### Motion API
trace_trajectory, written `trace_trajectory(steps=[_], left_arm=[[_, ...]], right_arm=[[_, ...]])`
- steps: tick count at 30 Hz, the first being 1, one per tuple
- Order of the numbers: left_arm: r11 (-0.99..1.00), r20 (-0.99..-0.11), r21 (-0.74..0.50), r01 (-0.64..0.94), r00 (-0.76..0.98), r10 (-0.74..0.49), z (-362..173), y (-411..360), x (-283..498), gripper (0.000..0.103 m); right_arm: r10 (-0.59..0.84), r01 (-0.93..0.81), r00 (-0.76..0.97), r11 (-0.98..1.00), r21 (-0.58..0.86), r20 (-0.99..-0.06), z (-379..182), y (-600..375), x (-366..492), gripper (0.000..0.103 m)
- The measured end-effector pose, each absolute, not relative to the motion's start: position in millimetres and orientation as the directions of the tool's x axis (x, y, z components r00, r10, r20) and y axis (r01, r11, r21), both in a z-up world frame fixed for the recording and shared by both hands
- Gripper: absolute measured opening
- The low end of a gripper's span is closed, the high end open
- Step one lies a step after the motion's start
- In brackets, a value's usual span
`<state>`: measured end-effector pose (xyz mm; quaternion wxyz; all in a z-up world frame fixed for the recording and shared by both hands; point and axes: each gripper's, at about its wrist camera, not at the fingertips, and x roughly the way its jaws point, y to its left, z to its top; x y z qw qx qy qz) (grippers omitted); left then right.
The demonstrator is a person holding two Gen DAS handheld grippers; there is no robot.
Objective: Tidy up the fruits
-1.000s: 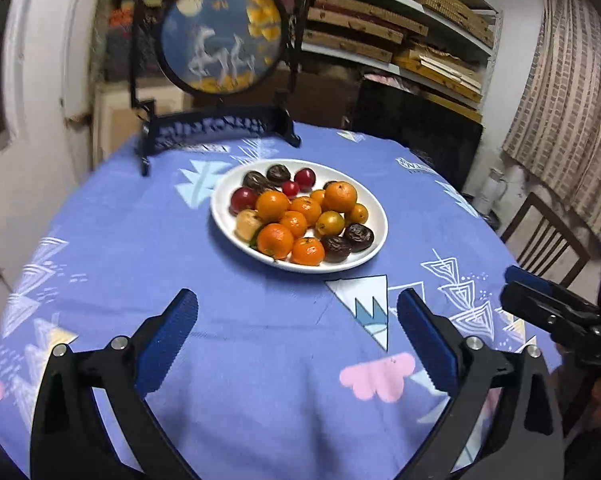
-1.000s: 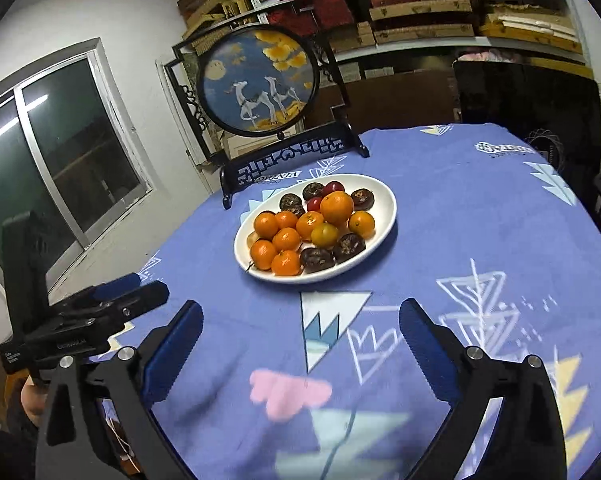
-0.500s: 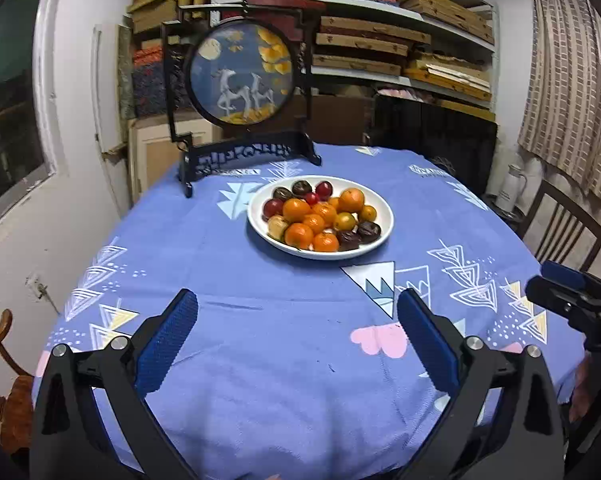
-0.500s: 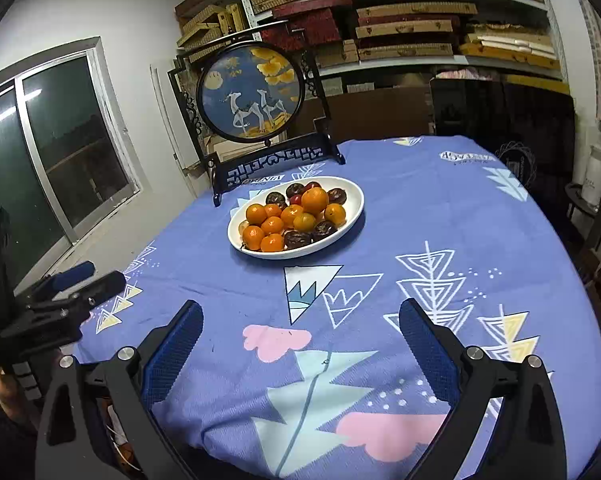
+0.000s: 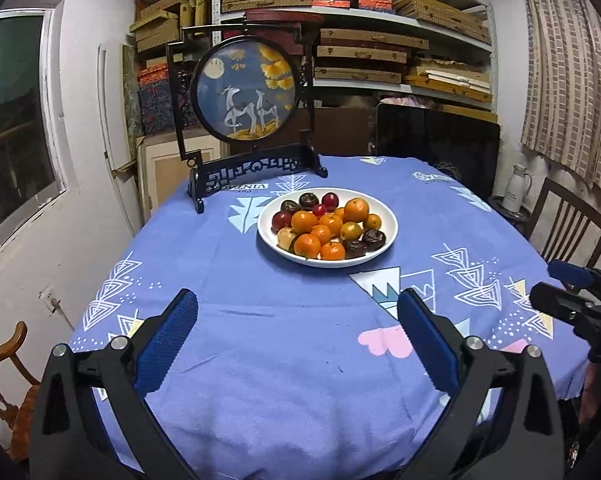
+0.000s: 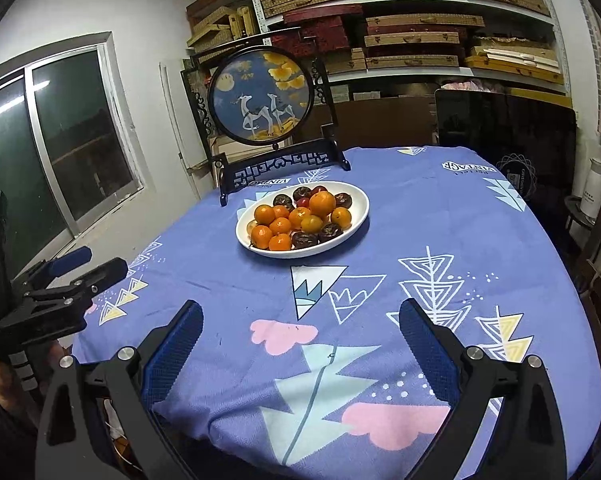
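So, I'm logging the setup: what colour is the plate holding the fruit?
White; the plate shows best in the left wrist view.

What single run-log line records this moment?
left gripper: open, empty | right gripper: open, empty | fruits: piled on white plate | contact: none

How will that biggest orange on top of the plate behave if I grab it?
The biggest orange is round and perched on other fruit, so it would likely roll if nudged. It looks firm enough for open pads. The white plate rim is shallow, so neighbours might spill.
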<state>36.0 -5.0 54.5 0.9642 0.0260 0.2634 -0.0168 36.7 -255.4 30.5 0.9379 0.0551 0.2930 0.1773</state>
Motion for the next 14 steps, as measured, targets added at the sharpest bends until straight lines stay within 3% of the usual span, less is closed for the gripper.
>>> trace_trajectory(steps=[14], left_arm=[[0.995, -0.526, 0.099, -0.006, 0.848, 0.057, 50.6, -5.2, 40.4, 0.098]], right_arm=[[0.364, -0.286, 0.761, 0.931, 0.225, -0.538, 26.0, -259.0, 37.5, 0.099]])
